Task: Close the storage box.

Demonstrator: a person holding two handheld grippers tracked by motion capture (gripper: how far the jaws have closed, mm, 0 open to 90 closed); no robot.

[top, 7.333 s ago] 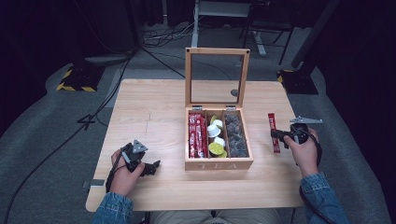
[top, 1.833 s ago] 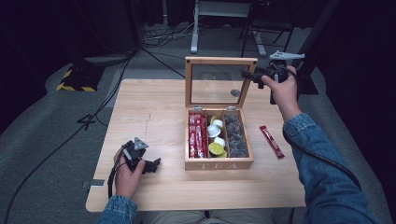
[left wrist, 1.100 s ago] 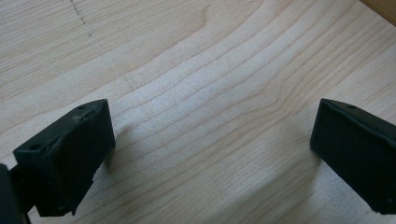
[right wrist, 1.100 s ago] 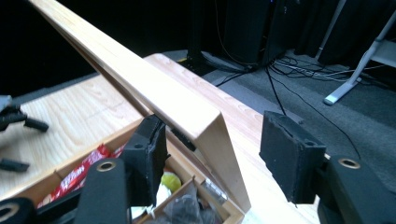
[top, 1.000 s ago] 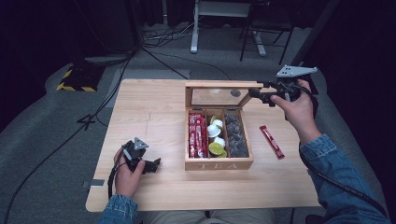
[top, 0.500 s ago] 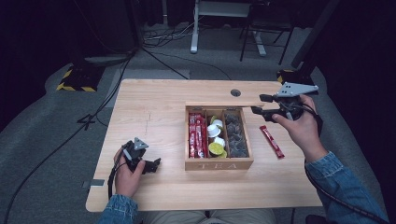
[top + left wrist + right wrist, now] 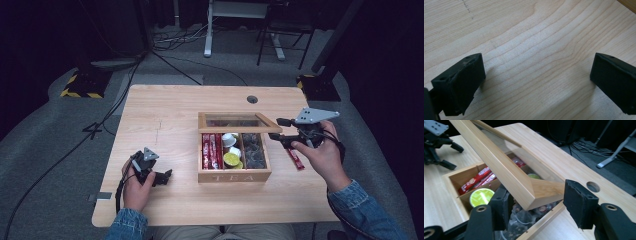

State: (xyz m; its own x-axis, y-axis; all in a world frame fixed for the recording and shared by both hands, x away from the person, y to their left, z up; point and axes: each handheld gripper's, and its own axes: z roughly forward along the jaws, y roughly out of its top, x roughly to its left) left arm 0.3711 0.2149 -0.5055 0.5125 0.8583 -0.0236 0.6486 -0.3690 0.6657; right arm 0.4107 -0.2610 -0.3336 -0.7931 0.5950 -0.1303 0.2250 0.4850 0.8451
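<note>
**Lid halfway down on the tea box**

The glass-paned lid (image 7: 506,173) of the wooden tea box (image 7: 234,175) stands tilted over the compartments, hinged at the far side, its free corner between the jaws of the right gripper (image 7: 278,131). In the right gripper view the jaws stand moderately apart; one pad sits under the lid's edge, the other is clear of the wood, so the lid looks supported — not clamped. The box sits right of the worktop's (image 7: 165,110) middle, holding red sachets (image 7: 211,150), a green-topped pod (image 7: 232,159) and dark pouches (image 7: 254,152). A lone red sachet (image 7: 296,159) lies just right of the box, under the right hand.

The step in hand appears to be closing the lid. The next move calls for lowering it gently, then slipping the jaws out before the lid meets the rim.

The left gripper (image 7: 161,176) rests on the near-left worktop, jaws wide and empty.
</note>
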